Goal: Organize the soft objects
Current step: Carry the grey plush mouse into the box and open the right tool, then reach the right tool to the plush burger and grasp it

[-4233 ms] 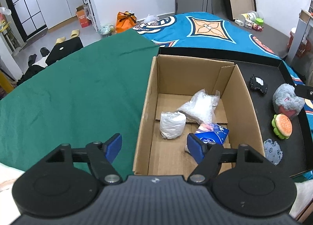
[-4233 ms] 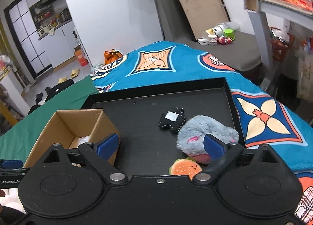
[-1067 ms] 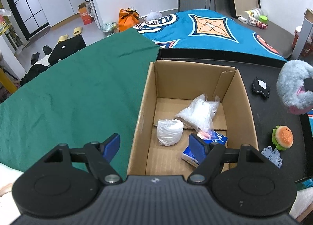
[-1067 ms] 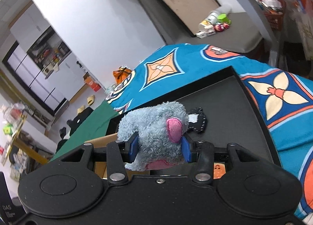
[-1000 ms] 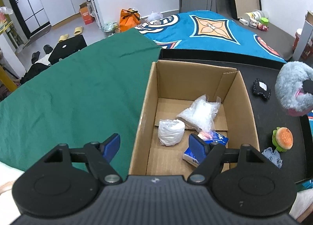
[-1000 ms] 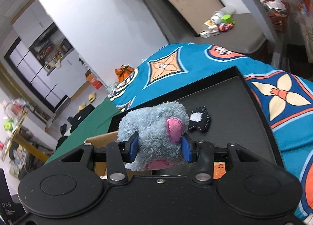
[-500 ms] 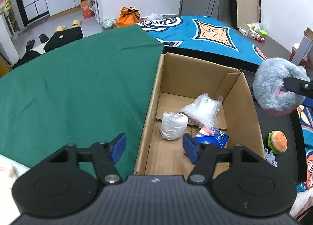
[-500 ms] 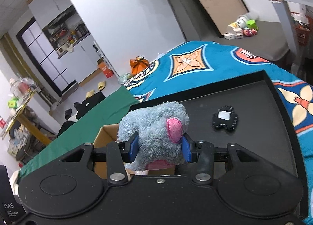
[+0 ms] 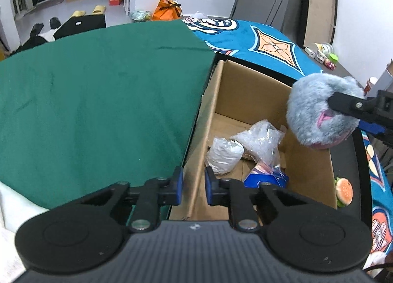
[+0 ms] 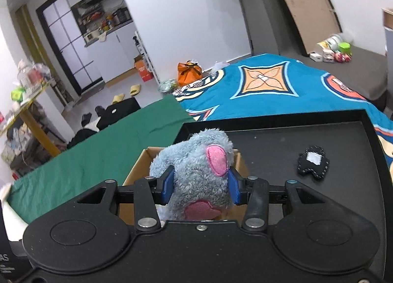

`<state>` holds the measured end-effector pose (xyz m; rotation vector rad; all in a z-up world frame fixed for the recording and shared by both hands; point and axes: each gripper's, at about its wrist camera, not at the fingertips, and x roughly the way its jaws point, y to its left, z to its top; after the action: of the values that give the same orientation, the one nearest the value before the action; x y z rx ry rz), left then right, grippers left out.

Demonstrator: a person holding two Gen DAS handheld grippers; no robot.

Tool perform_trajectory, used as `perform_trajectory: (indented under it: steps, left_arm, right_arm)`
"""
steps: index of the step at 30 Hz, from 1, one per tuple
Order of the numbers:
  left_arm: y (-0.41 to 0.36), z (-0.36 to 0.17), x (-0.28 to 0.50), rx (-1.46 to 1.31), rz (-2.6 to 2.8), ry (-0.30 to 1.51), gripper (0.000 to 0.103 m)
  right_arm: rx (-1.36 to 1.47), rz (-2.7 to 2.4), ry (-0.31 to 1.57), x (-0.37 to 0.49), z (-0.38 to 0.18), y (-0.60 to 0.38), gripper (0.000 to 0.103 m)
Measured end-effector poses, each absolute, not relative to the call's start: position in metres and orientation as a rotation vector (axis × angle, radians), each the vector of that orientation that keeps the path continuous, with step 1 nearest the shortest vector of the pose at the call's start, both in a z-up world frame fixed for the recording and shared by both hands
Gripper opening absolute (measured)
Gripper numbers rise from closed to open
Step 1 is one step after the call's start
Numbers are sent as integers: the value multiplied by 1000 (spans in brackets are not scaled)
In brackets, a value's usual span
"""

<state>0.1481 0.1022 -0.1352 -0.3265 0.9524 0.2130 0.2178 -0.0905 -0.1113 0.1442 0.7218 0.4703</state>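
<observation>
Green cloth point(image 9: 98, 101) lay left of the box point(image 9: 253, 91); the left gripper point(image 9: 192, 186), just closed, pinched its near-left wall, while the right gripper point(image 10: 200, 186) clenched the plush point(image 10: 196, 172) above.

Low in the frame the left gripper point(image 9: 192, 186) had just closed astride the box point(image 9: 248, 91) wall; a grey plush point(image 9: 316, 108) hung at right.
</observation>
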Motion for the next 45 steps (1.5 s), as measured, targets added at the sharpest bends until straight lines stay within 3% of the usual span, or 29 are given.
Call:
perform_trajectory:
  steps: [8, 12, 31, 34, 37, 39, 45]
  left_arm:
    - [109, -141, 148, -368, 196, 958, 15]
    - [112, -142, 147, -380, 187, 955, 15]
    - [101, -130, 144, -329, 189, 942, 19]
    - [99, -128, 144, -311, 196, 945, 27]
    - [96, -124, 143, -288, 208, 935, 48]
    - [95, -122, 143, -277, 210, 931, 55]
    - [86, -117, 145, -244, 218, 928, 61]
  right_arm:
    - [124, 497, 722, 223, -110, -59, 44]
    - [124, 543, 723, 225, -108, -44, 59]
    - [100, 494, 780, 207, -102, -86, 60]
    - [108, 475, 785, 204, -103, -98, 64]
    - [110, 454, 782, 200, -105, -111, 68]
    - [117, 442, 784, 199, -106, -121, 71]
    - [127, 409, 783, 197, -110, -145, 73]
